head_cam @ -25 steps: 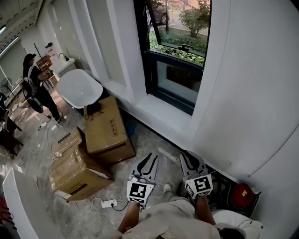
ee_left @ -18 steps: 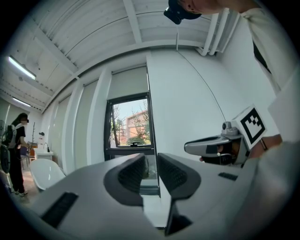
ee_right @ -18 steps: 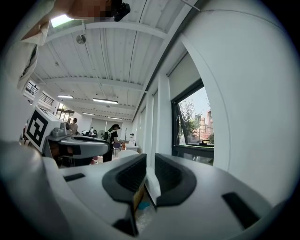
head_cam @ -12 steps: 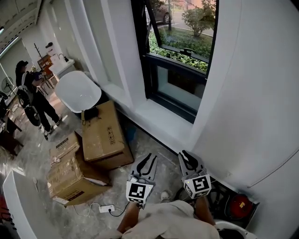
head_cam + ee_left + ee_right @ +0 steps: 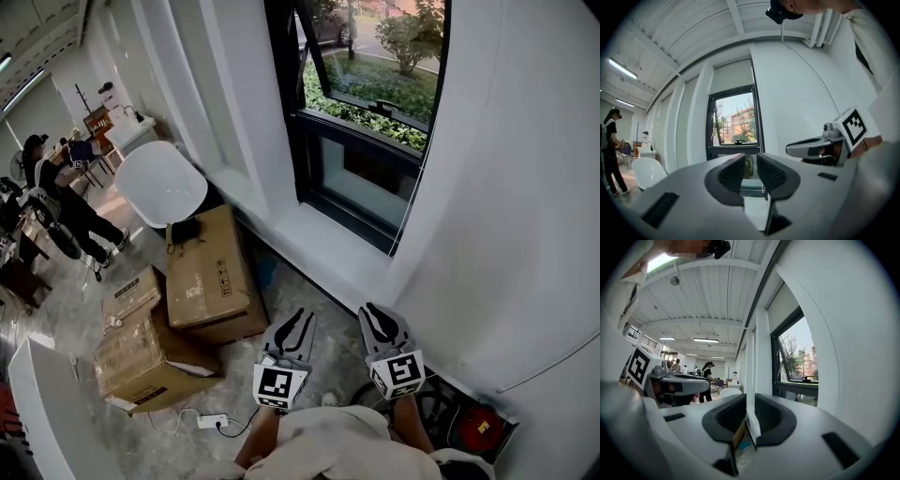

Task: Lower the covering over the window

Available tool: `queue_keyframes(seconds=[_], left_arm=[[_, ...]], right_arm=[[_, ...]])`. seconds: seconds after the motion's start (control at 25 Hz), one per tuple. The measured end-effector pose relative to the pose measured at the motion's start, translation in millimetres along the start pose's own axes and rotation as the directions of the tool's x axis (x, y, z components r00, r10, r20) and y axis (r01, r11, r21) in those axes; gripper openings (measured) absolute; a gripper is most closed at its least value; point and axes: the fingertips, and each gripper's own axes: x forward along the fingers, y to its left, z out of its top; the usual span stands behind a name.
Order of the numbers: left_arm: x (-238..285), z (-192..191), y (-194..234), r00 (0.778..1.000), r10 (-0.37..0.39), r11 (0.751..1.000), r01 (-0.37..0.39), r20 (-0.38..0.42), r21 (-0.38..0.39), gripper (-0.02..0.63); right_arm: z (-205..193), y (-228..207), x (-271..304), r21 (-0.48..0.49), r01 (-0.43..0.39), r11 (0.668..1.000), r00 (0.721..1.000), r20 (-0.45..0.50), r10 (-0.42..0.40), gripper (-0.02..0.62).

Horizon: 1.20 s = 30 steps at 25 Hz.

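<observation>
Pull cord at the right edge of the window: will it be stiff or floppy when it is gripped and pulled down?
The pull cord looks very thin and hangs loose beside the window, so it is probably floppy and light. It likely swings aside if pushed. Being so thin, it might slip from a weak grip.

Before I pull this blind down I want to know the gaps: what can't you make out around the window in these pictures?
Blind: the head view's top edge cuts it off; only the left gripper view shows it, rolled high.
Cord: too thin to follow to its top in the head view.
Red object: head view's bottom corner, too small to identify.
Carton print: too small to read.
</observation>
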Motion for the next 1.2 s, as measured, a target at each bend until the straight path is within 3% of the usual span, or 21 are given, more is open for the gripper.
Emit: queue_keyframes(seconds=[0.52, 1.2], left_arm=[[45, -9, 15, 1.000, -0.013, 1.000, 0.013, -0.020, -0.015, 0.078], [138, -22, 74, 0.997, -0.066, 0.998, 0.065, -0.028, -0.025, 0.074]], right_arm=[[-9, -30, 36, 0.014, 0.008, 1.000, 1.000, -0.027, -0.008, 0.041], [-11, -83, 122, 0.012, 0.081, 0.997, 0.995, -0.052, -0.080, 0.041]])
